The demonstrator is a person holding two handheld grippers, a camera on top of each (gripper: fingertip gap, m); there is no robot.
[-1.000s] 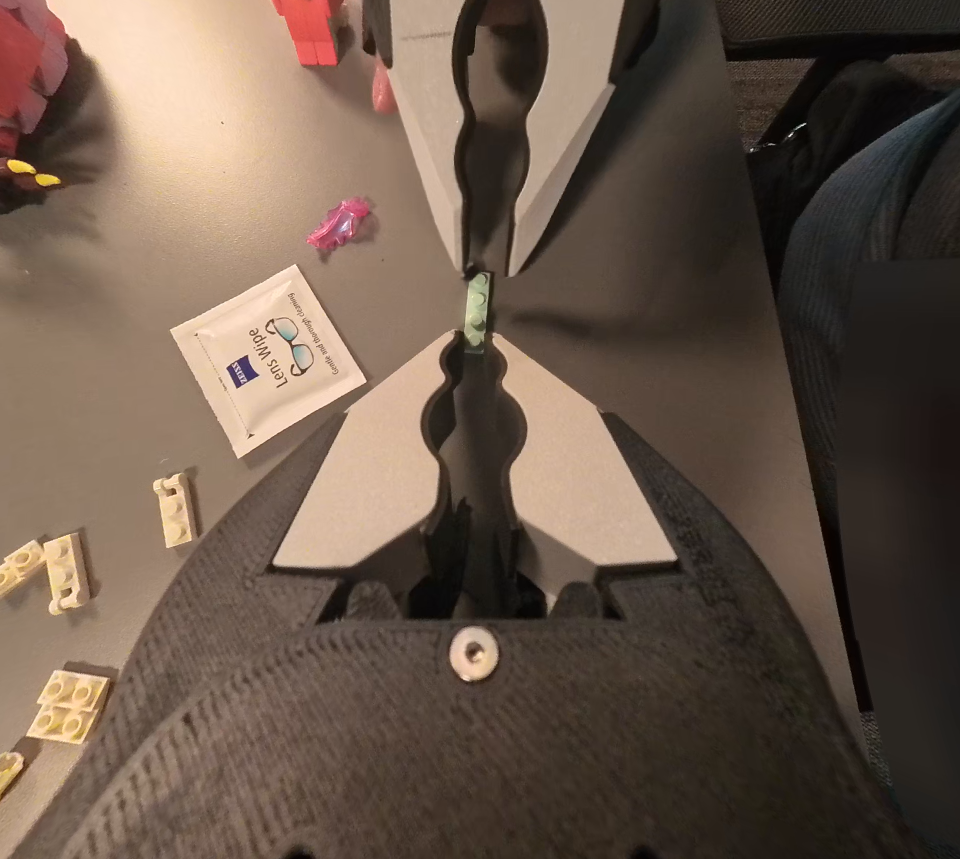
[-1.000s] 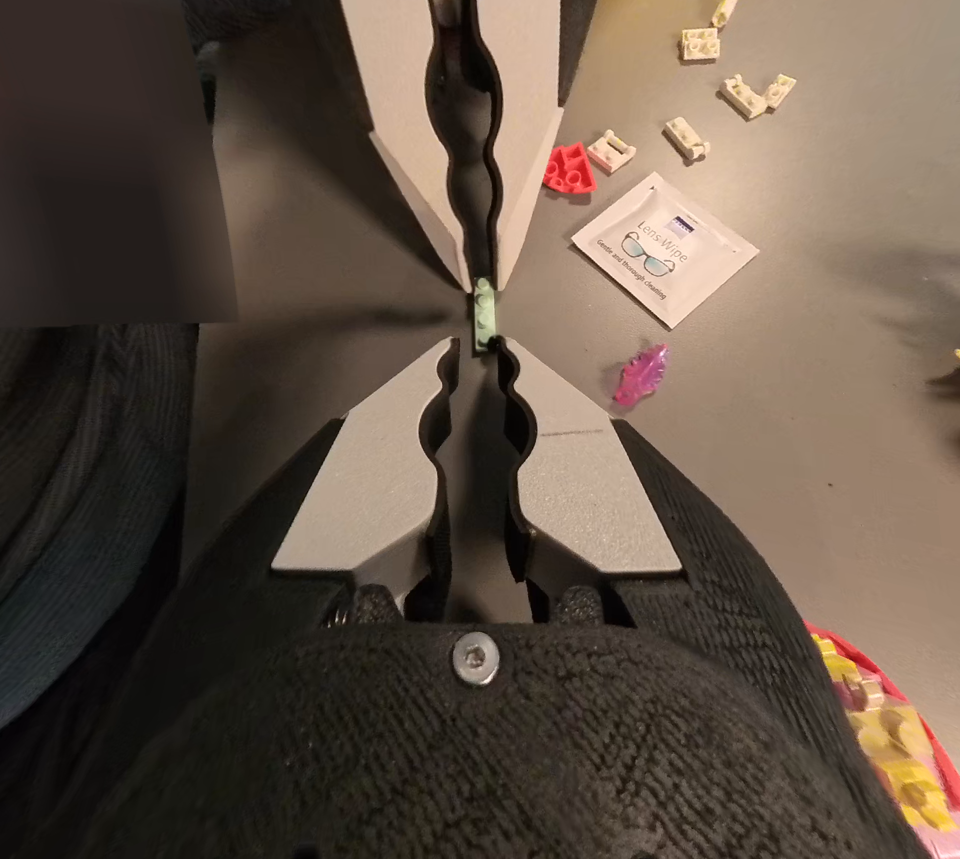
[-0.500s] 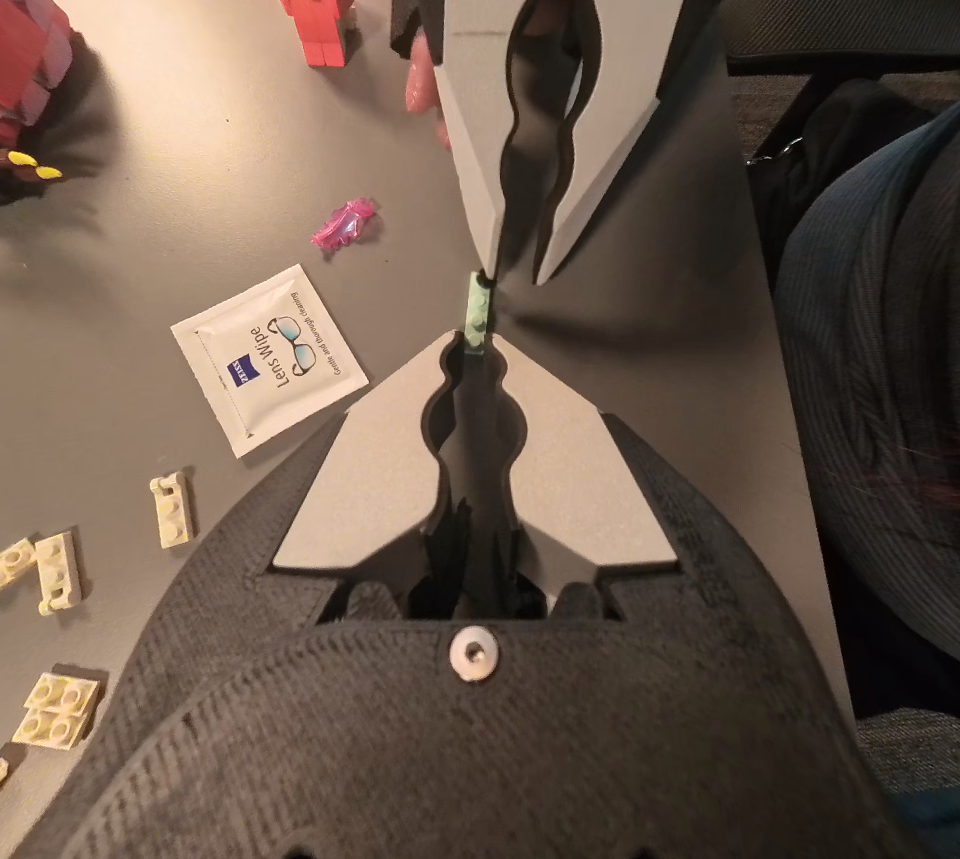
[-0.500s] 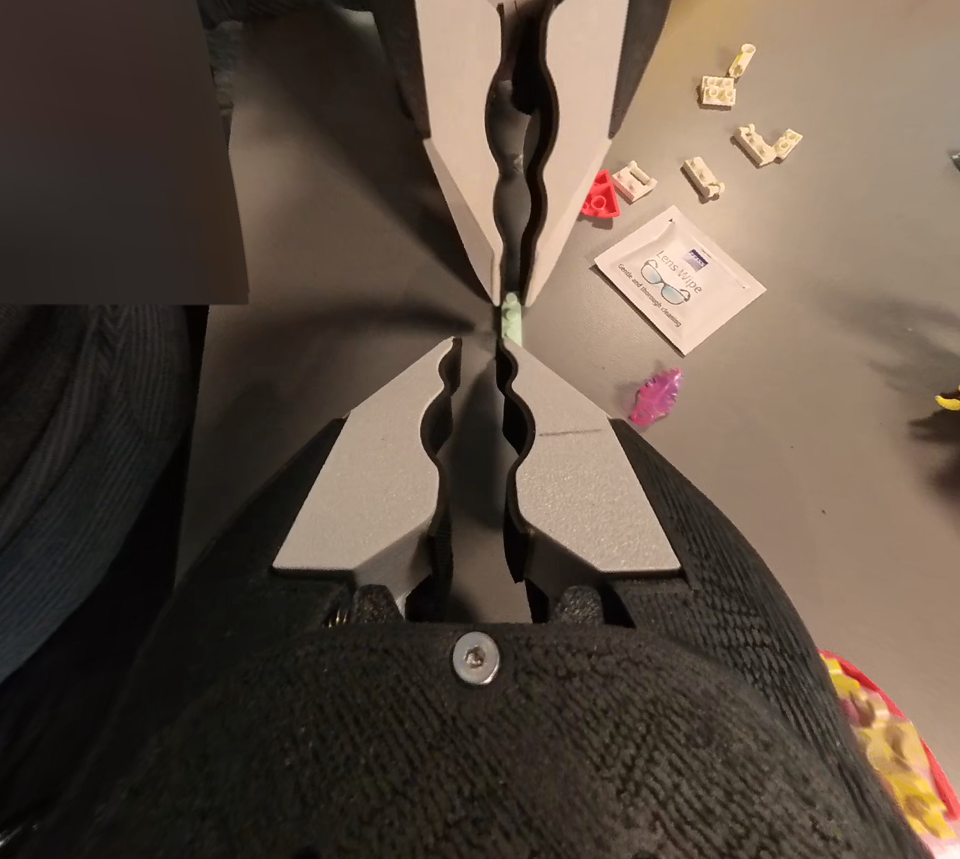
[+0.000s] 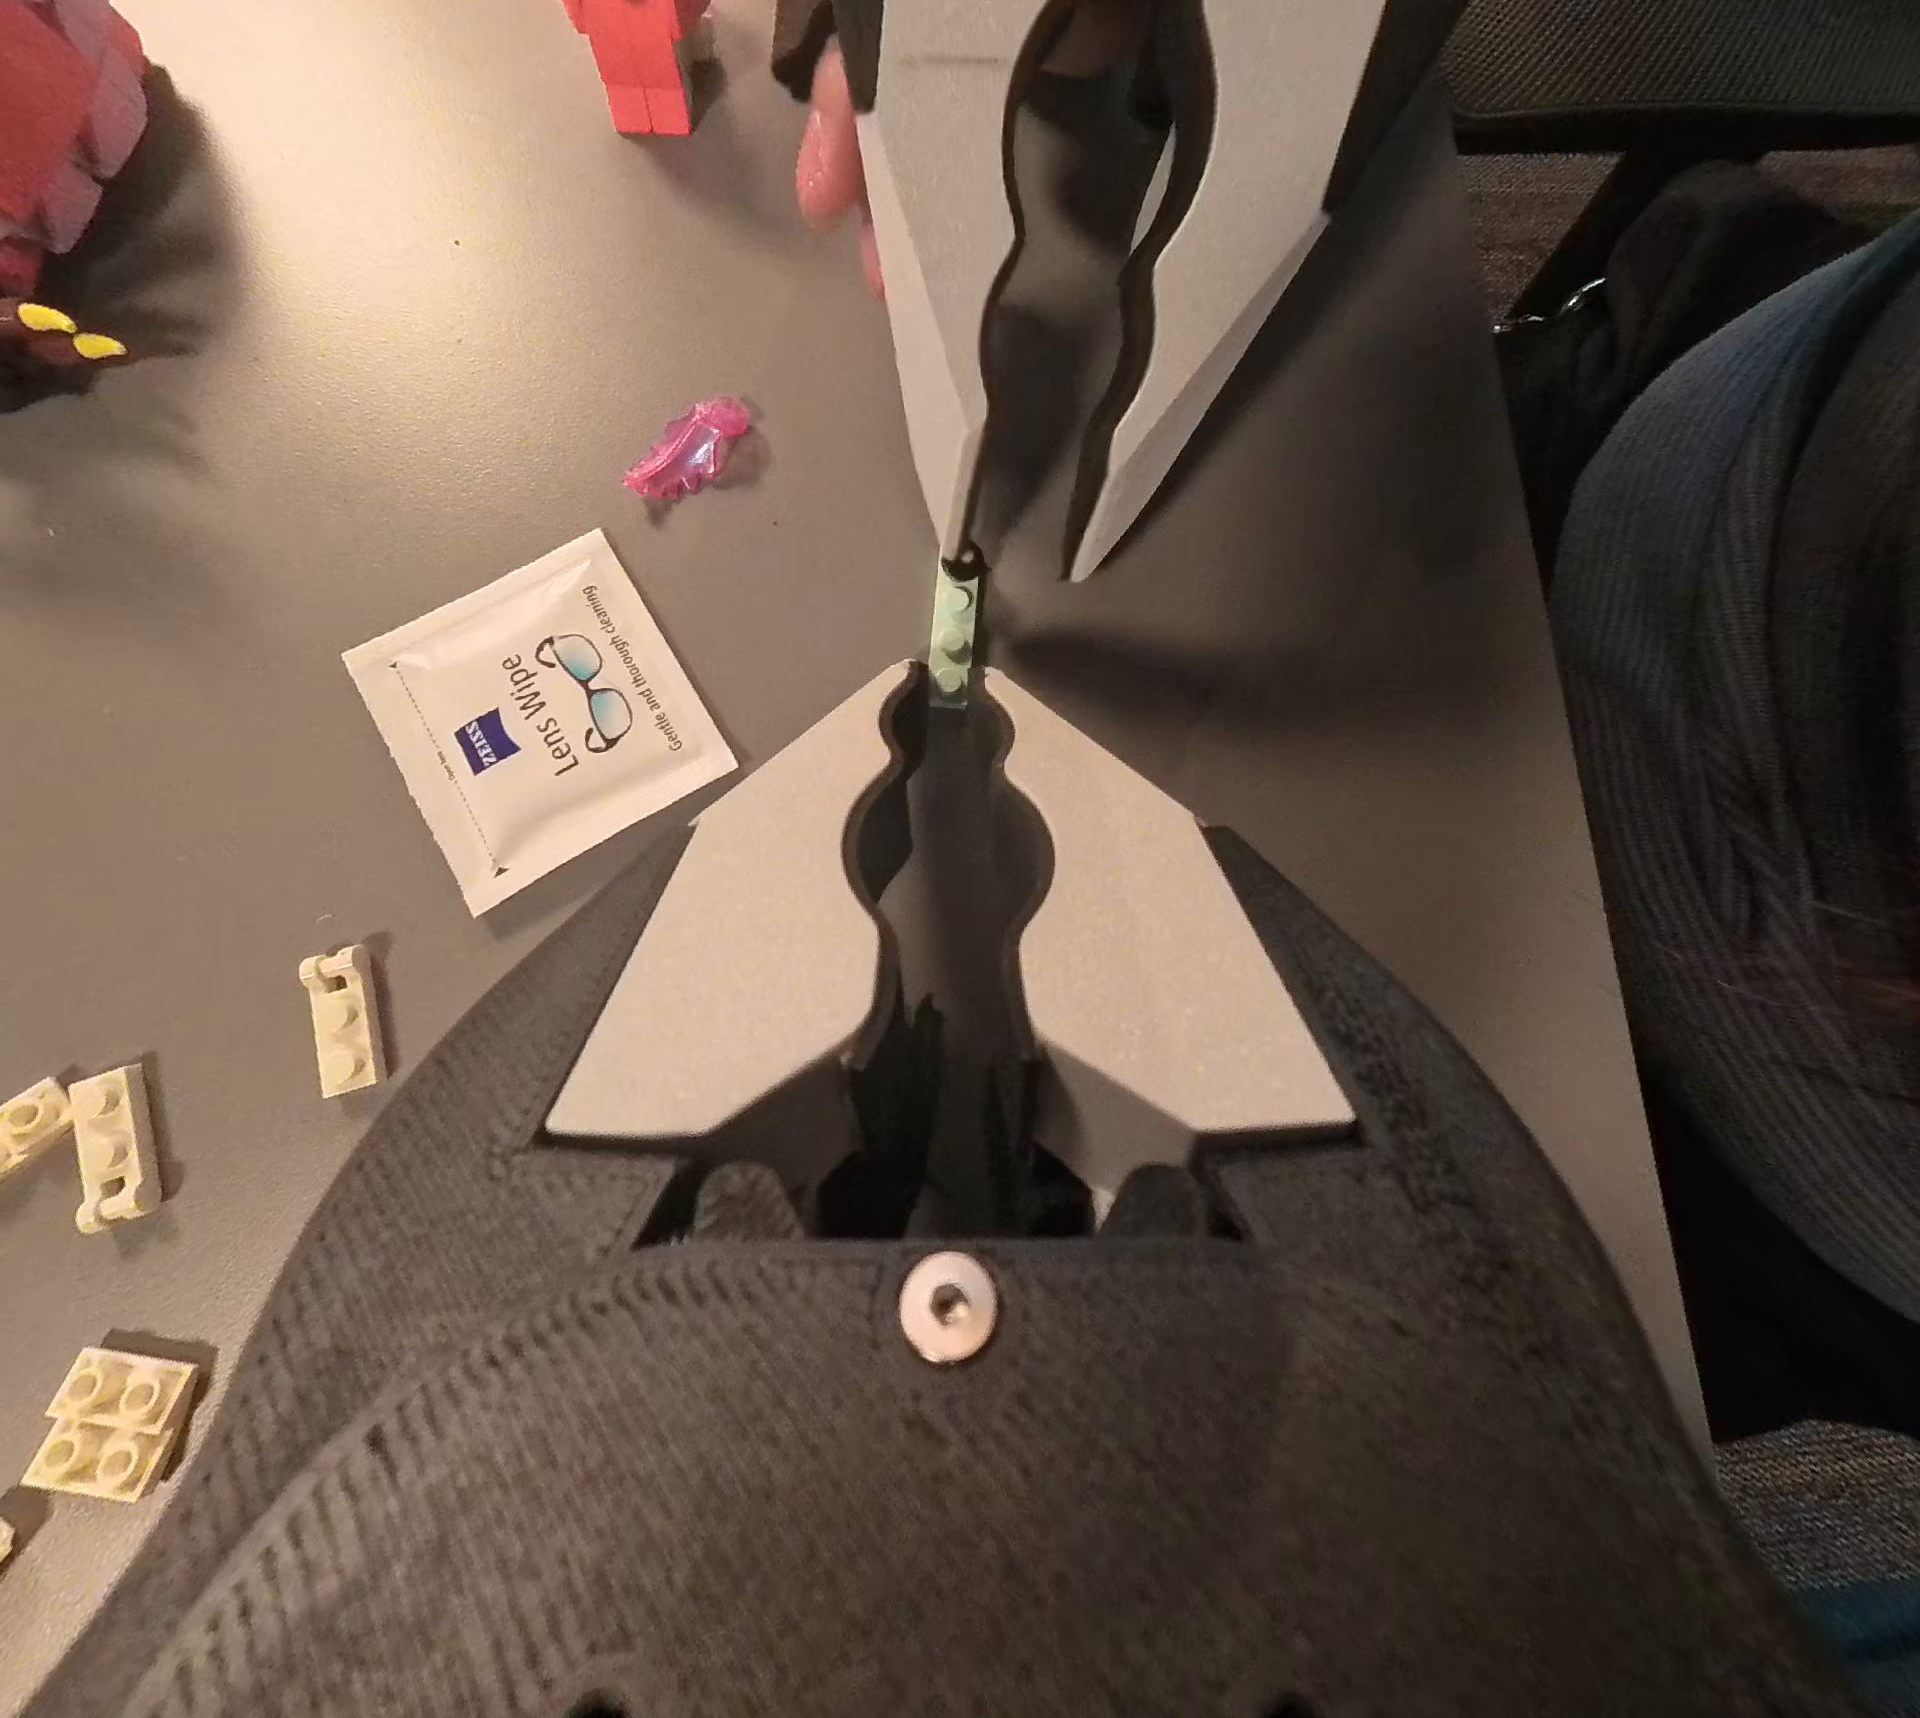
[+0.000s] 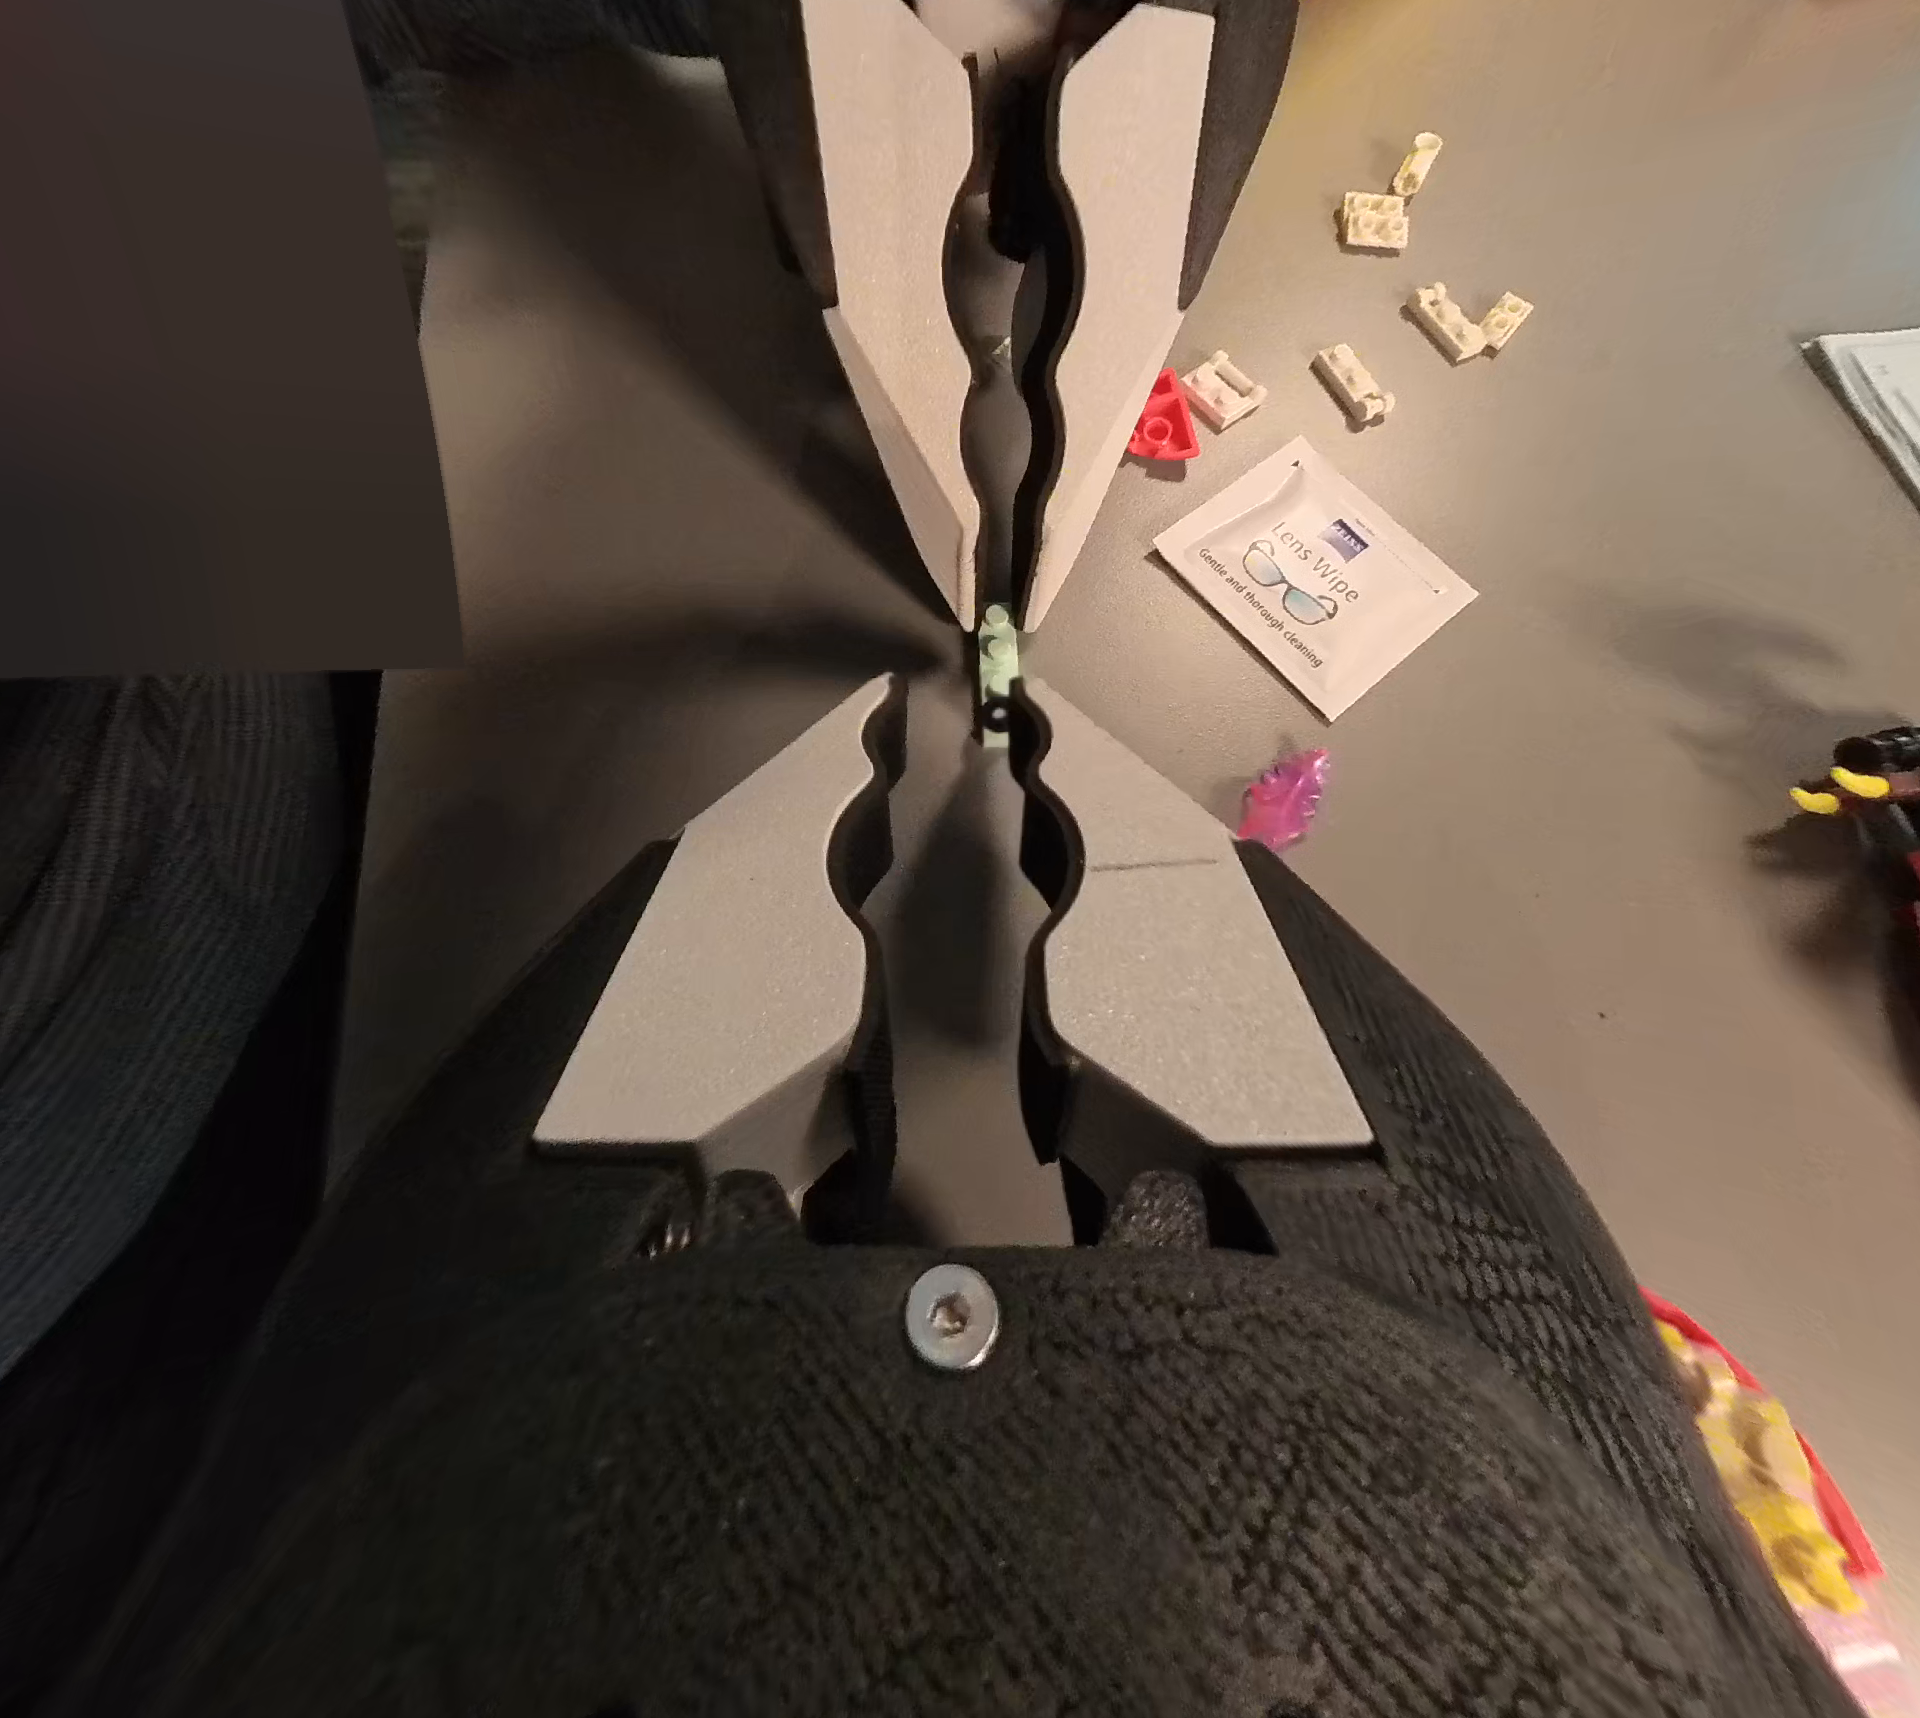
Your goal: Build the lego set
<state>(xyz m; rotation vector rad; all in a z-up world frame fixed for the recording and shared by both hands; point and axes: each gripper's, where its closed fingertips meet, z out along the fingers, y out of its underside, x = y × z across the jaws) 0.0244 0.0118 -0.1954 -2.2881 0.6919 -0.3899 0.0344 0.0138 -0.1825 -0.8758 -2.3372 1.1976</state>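
Green studded strip is lying lengthwise between both grippers: left gripper is pinching it, right gripper is gaping, one finger touching; wipe packet is lying nearby.

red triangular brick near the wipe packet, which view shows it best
The right wrist view: the red triangular brick lies on the grey table beside the left gripper, partly hidden behind its finger. The left wrist view does not show it.

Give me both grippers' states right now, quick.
Left gripper: shut on the green plate.
Right gripper: open; one finger beside the plate's other end, the other clearly apart.
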